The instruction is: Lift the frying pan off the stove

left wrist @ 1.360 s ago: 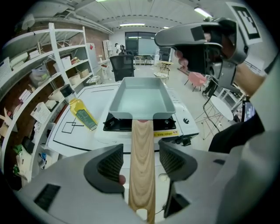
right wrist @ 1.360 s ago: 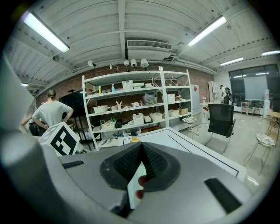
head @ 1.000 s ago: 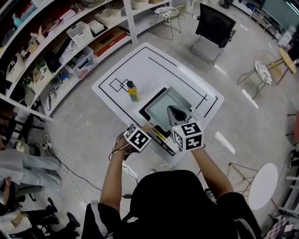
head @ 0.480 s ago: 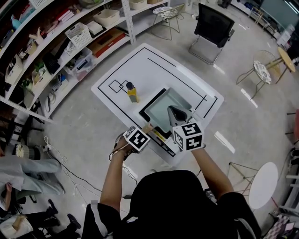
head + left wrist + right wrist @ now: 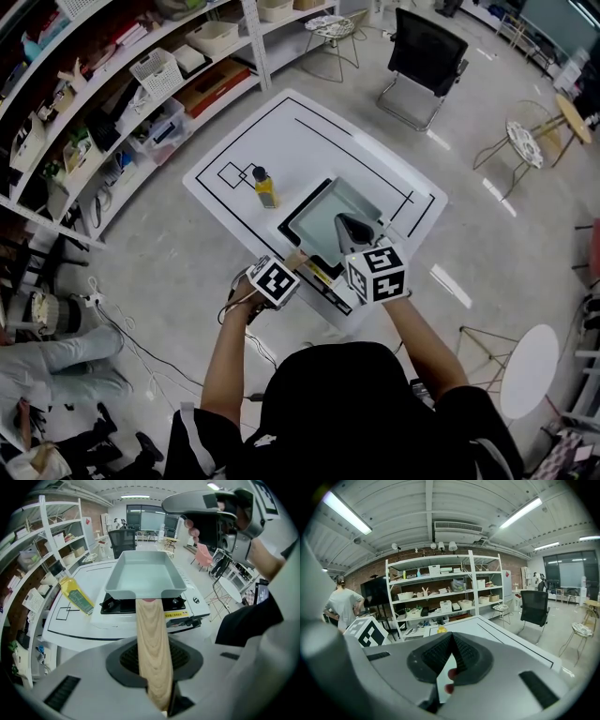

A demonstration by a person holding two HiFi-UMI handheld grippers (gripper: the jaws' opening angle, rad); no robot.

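Observation:
A square grey frying pan (image 5: 330,217) (image 5: 140,576) sits on a portable stove (image 5: 322,273) (image 5: 186,605) at the near side of the white table. Its wooden handle (image 5: 298,257) (image 5: 151,630) points toward me. My left gripper (image 5: 291,264) (image 5: 153,656) has just been closing, with that handle between its jaws; the pads now press on it. My right gripper (image 5: 349,228) (image 5: 451,644) hovers over the pan's near right corner with its jaws together and nothing in them. It also shows high in the left gripper view as the right gripper (image 5: 197,501).
A yellow oil bottle (image 5: 266,185) (image 5: 77,595) stands on the table (image 5: 309,131) left of the stove. Shelving (image 5: 112,103) runs along the left. A black chair (image 5: 427,58) stands beyond the table, and small round tables (image 5: 528,370) stand to the right. A person (image 5: 56,361) is at the lower left.
Both grippers and the pan stay where they were. The person at the lower left has moved farther down the head view.

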